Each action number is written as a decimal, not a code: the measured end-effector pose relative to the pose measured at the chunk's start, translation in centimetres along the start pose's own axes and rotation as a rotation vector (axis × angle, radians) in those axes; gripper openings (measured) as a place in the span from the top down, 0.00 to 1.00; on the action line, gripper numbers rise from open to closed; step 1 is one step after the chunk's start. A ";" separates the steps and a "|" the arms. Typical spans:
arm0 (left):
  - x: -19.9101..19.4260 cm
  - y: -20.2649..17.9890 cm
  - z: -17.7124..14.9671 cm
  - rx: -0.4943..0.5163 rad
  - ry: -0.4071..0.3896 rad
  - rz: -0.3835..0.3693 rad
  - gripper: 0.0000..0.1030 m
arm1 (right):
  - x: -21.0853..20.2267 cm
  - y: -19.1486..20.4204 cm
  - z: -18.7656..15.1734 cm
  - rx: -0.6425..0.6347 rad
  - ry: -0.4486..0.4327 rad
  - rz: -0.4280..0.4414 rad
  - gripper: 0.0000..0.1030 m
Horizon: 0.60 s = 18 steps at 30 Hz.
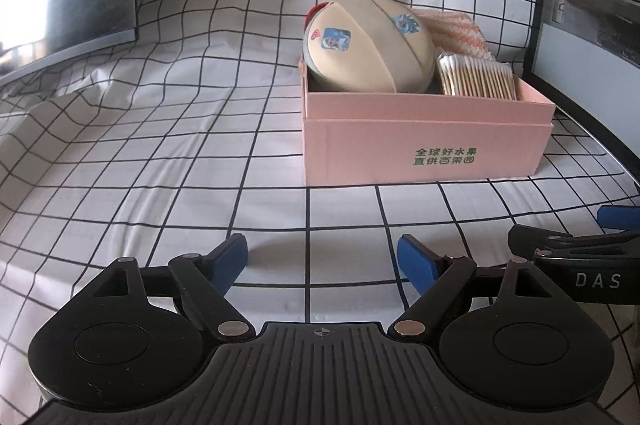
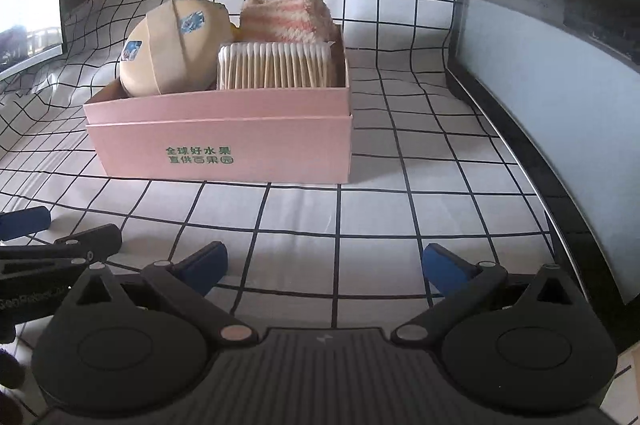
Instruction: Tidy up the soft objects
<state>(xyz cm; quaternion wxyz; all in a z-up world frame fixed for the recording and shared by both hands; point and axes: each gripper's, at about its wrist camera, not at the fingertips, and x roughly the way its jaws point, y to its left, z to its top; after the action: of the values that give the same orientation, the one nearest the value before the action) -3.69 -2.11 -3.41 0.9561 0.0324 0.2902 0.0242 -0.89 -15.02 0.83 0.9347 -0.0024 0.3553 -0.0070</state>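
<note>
Resting in the pink box [image 1: 424, 149], ball [image 1: 368, 45] and towel [image 2: 286, 15] lie beyond both tools [image 1: 322, 261] [image 2: 322, 265]; each gapes wide, empty.

Pink box [image 1: 424, 149], front wall: two lines of green Chinese print, 全球好水果 over 直供百果园, last character ringed; the same lines read in the right wrist view [image 2: 224, 153]. Right gripper [image 1: 576, 237] body, seen from the left wrist: white letters "DAS". Left gripper [image 2: 60, 237] body: faint lettering, not legible. Stickers on the beige ball [image 1: 368, 49]: pictures, no readable words.
</note>
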 end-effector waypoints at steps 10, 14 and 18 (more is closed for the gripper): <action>0.0 0.0 0.0 0.000 0.000 -0.002 0.15 | 0.1 0.1 0.1 0.007 -0.013 -0.008 0.00; 0.1 0.0 0.0 -0.003 0.001 -0.006 0.15 | 0.1 0.1 0.1 0.007 -0.012 -0.007 0.00; 0.1 0.0 0.0 -0.003 0.001 -0.005 0.15 | 0.1 0.1 0.1 0.007 -0.012 -0.007 0.00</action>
<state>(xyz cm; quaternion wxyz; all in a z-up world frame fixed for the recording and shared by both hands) -3.56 -2.09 -3.45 0.9560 0.0300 0.2909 0.0223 -0.77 -14.94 0.85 0.9369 -0.0005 0.3494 -0.0114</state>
